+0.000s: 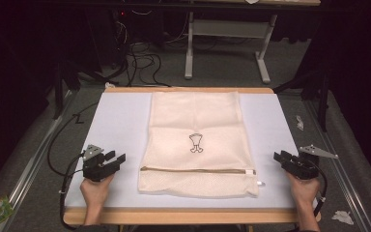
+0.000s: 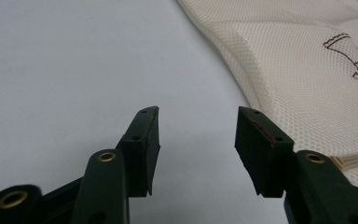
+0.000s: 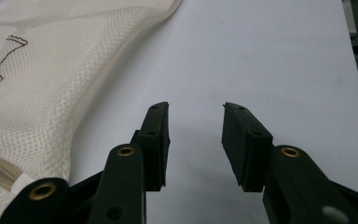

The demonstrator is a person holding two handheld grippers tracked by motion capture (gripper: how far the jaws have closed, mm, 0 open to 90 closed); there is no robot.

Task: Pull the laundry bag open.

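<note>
A cream mesh laundry bag (image 1: 195, 140) lies flat in the middle of the table, with a small dark drawing on it and a zipper (image 1: 198, 170) running across near its front edge. My left gripper (image 1: 117, 158) rests on the white table cover to the bag's left, open and empty. In the left gripper view the left gripper (image 2: 198, 116) stands over bare cover, the bag (image 2: 307, 70) to its right. My right gripper (image 1: 278, 157) rests right of the bag, open and empty. In the right gripper view the right gripper (image 3: 196, 112) has the bag (image 3: 51, 70) to its left.
The white table cover (image 1: 116, 121) has a wooden edge around it. Cables (image 1: 58, 145) trail off the left side. Beyond the table stand a white desk frame (image 1: 227, 43) and cables on the grey floor. Scraps of paper (image 1: 343, 216) lie on the floor at right.
</note>
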